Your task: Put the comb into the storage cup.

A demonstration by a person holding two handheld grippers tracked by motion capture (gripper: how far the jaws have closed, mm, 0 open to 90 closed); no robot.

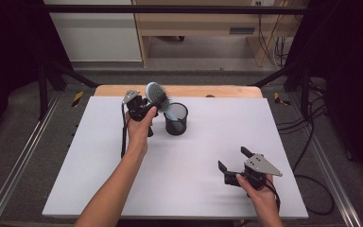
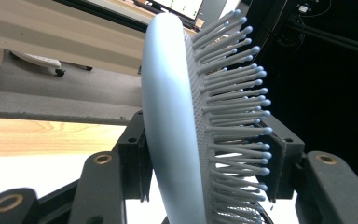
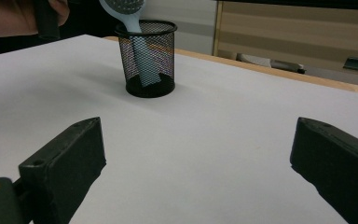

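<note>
In the upper middle of the high view, the left gripper (image 1: 147,108) is holding a light blue hairbrush (image 1: 158,96) by its head. The handle is pointing down into a black mesh cup (image 1: 176,119), which is standing just to the right of the hand on the white table (image 1: 203,142). In the left gripper view the two jaws are pressing on the brush from both sides, one on the smooth back and one against the bristles (image 2: 235,116).

In the upper left of the right gripper view, the handle is showing through the mesh and its end is reaching almost to the bottom of the cup, with the brush leaning to the left.

I judge that the step in hand is the placing of the hairbrush into the cup, and it is nearly complete. The next move is probably calling for a slow opening of the jaws, so the brush can rest on the rim without tipping the light cup.

The right gripper (image 1: 236,163) is waiting in the lower right of the high view, jaws wide apart and holding nothing.
</note>
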